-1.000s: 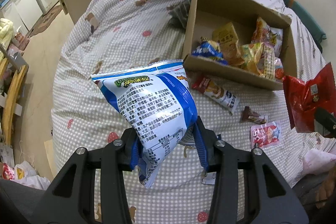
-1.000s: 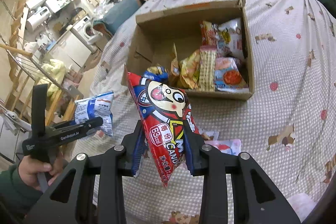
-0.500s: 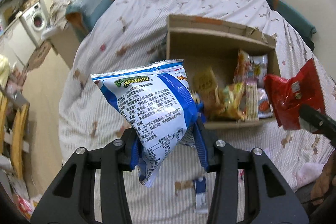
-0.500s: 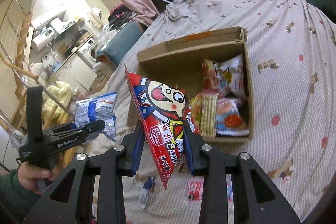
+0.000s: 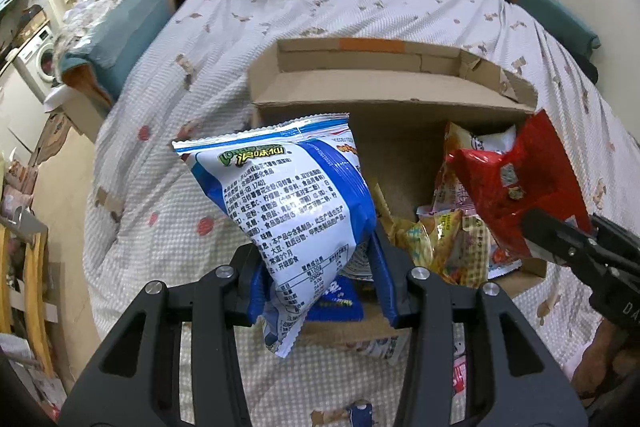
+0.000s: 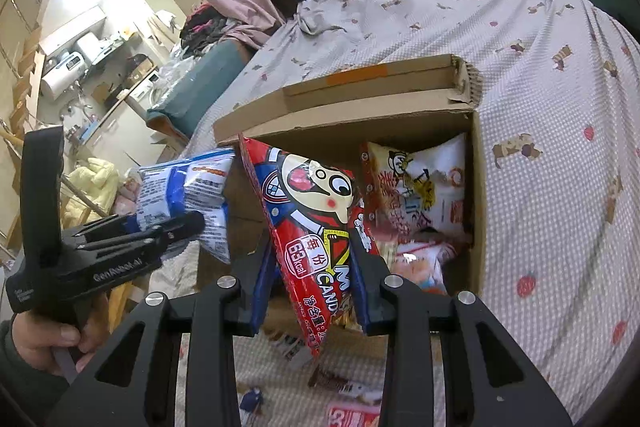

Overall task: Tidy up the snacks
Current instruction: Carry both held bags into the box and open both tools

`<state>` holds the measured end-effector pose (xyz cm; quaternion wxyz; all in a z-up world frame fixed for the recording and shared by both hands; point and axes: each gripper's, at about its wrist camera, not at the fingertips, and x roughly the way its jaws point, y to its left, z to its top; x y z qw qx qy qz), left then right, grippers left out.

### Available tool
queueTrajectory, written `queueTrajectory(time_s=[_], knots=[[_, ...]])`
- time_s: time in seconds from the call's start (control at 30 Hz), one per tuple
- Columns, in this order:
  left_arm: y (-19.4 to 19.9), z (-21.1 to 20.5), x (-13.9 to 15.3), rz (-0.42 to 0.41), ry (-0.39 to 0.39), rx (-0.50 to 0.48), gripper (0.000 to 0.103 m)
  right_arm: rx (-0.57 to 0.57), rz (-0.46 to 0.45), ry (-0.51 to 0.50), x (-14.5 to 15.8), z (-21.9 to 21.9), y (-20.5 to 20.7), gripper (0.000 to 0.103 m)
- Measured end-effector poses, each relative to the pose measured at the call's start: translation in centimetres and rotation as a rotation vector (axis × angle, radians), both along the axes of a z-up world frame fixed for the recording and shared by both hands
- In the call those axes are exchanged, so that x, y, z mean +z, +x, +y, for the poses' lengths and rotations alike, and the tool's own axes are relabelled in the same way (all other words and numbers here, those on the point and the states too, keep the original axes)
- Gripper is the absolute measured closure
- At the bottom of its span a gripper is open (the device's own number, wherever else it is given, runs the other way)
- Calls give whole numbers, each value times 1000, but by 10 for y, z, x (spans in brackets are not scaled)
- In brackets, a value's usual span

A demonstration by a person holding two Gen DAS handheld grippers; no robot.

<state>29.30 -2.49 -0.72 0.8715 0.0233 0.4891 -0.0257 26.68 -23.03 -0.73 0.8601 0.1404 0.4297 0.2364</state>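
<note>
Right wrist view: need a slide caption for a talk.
Right tool grips a red candy bag before the cardboard box; left tool holds a blue chip bag.

the red bag (image 6: 316,227) reads "63 kcal" and "cand". the left hand-held gripper (image 6: 160,227) bears "genrobot.ai" on its side. the blue bag (image 5: 296,203) carries chinese print.

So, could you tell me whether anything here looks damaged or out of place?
Yes: the cardboard box's far right corner is torn and ragged. A few small snack packets lie loose on the bedspread in front of the box rather than inside it.
</note>
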Motion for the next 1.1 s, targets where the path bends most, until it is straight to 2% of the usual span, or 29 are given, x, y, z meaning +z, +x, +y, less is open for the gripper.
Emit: queueTrajectory(time_s=[0.37, 0.6, 0.73, 1.0, 1.07, 1.1], knots=[[25, -3, -29, 45, 26, -11, 63, 57, 18, -118, -22, 41, 39, 68], [32, -2, -48, 65, 32, -4, 63, 89, 60, -177, -49, 65, 51, 68], [35, -7, -53, 67, 30, -8, 61, 59, 92, -137, -56, 58, 54, 65], [35, -6, -51, 69, 9, 2, 58, 28, 133, -41, -52, 43, 57, 65], [34, -6, -48, 68, 3, 4, 45, 30, 151, -9, -53, 41, 59, 64], [33, -6, -45, 57, 9, 11, 43, 31, 156, -1, -52, 40, 59, 64]])
